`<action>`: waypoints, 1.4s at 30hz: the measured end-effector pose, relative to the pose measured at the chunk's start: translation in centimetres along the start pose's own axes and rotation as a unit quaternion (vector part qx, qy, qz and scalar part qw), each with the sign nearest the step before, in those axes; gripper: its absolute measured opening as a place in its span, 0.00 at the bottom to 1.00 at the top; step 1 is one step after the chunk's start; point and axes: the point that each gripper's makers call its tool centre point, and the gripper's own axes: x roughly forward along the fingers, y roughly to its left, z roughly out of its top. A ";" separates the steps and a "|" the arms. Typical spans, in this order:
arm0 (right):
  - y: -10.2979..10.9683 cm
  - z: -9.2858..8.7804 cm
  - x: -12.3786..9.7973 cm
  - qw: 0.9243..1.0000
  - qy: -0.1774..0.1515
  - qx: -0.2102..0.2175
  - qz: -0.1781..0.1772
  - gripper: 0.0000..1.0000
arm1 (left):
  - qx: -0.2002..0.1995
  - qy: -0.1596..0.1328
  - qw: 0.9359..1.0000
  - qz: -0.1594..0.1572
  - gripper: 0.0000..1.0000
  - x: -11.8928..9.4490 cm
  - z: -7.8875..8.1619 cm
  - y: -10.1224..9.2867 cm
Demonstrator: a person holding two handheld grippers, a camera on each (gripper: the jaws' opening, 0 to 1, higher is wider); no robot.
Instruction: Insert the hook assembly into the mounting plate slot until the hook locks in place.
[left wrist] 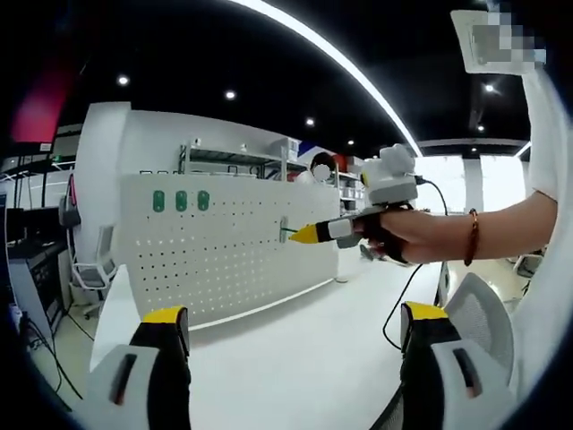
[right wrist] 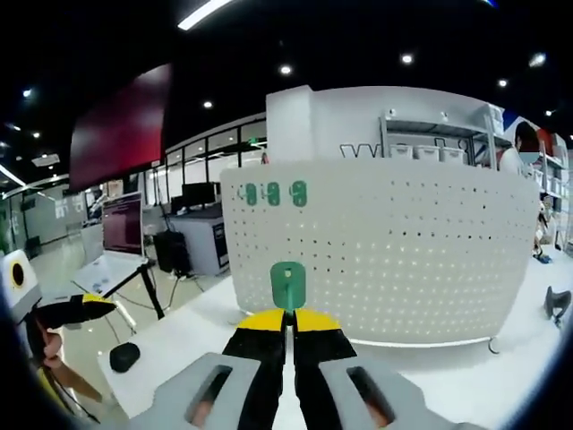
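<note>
Right tool (right wrist: 288,324) clamps one green hook (right wrist: 287,285) | left tool (left wrist: 295,327) agape, empty | three hooks (right wrist: 273,193) on pegboard (right wrist: 394,260)

The green hook (right wrist: 287,285) has its lower end hidden between the jaws.

The right claw (right wrist: 288,315) pinches a green hook (right wrist: 287,285) before the white pegboard (right wrist: 403,260).

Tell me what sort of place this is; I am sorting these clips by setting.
Probably a workshop or lab in an open office. A white perforated pegboard panel stands on a white table, metal storage shelves line the back wall, and a desk with dark monitors sits off to one side.
</note>
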 end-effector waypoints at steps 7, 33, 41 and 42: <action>-0.2 1.3 1.4 1.000 -0.002 0.000 -0.010 0.00 | -0.005 0.002 1.000 -0.001 1.00 -0.4 -0.3 0.2; -2.5 5.7 6.3 0.998 -0.023 0.023 -0.048 0.00 | -0.011 0.002 1.000 0.014 1.00 -0.8 -0.7 1.3; -3.1 5.9 7.7 0.997 -0.022 0.034 -0.069 0.00 | -0.017 0.003 1.000 0.010 1.00 -0.7 -1.1 2.0; -3.1 6.0 7.9 0.997 -0.022 0.037 -0.069 0.00 | -0.016 0.002 1.000 0.009 1.00 -0.7 -1.0 2.1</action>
